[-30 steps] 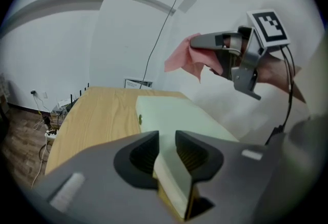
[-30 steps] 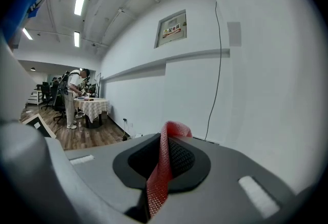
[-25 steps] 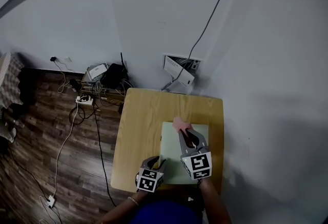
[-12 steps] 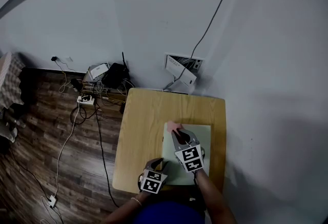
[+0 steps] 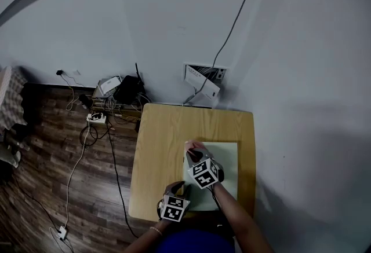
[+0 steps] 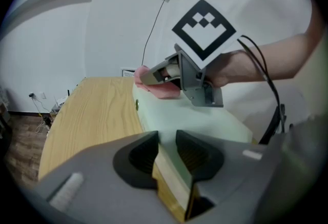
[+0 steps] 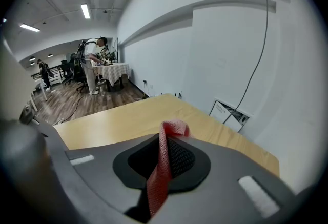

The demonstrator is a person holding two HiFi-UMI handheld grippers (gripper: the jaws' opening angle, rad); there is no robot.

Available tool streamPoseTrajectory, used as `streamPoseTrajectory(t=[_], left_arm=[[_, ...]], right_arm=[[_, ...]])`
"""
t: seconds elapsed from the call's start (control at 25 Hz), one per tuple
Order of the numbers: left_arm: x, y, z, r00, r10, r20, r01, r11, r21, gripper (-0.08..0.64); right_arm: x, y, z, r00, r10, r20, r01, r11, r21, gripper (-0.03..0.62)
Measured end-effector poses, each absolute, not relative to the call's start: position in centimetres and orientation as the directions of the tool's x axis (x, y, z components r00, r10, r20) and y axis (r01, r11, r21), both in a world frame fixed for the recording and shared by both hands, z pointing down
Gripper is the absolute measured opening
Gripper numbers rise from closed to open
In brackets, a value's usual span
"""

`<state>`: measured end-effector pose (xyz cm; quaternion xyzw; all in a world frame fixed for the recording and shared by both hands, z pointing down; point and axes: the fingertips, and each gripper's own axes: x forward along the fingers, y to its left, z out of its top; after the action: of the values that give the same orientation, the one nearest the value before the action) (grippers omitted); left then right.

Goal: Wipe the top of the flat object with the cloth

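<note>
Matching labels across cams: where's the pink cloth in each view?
Head view: cloth just below centre, at the tip of the right tongs, by the far left corner of the flat object.
Left gripper view: cloth upper centre, under the right tongs.
Right gripper view: cloth lower centre, pinched between the jaws.
Shared landmark: the wooden table.

Board (image 5: 228,159) lies right on the table (image 5: 162,147), cloth (image 5: 193,145) on its far-left corner

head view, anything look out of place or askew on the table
Nothing on the table stands out: the flat board lies square to its edges, pink cloth pinched in the right tool. Behind it, a wall panel cover hangs askew.
</note>
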<state>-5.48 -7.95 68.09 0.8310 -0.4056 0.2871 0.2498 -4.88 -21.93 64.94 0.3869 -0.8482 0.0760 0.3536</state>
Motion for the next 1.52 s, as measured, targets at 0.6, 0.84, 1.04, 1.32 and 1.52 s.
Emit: streamPoseTrajectory(t=[0.6,0.84,1.04,1.32,1.52], left_arm=[[-5.4,-8.2,68.1,0.49,-0.542,0.683,-0.826,-0.539,0.165,0.11],[-5.4,-8.5,67.5,0.483,-0.56,0.673,-0.832,-0.534,0.153,0.11],[-5.2,-8.4,67.6,0.482,-0.561,0.673,-0.834,-0.53,0.156,0.11],[-5.3,-8.2,67.7,0.476,-0.563,0.675,-0.838,-0.523,0.155,0.109],[-5.3,-8.3,67.7,0.474,-0.563,0.677,-0.839,-0.523,0.152,0.109]], right_arm=[[-5.5,-22.6,66.7,-0.466,-0.572,0.675,-0.68,0.72,0.141,0.025],[-5.0,-22.7,66.4,-0.465,-0.579,0.669,-0.696,0.706,0.127,0.025],[-3.7,-22.8,66.5,-0.454,-0.593,0.665,-0.718,0.685,0.121,0.025],[-1.8,-22.8,66.5,-0.431,-0.604,0.671,-0.738,0.663,0.122,0.024],[0.0,-23.0,66.6,-0.408,-0.617,0.673,-0.758,0.64,0.127,0.025]])
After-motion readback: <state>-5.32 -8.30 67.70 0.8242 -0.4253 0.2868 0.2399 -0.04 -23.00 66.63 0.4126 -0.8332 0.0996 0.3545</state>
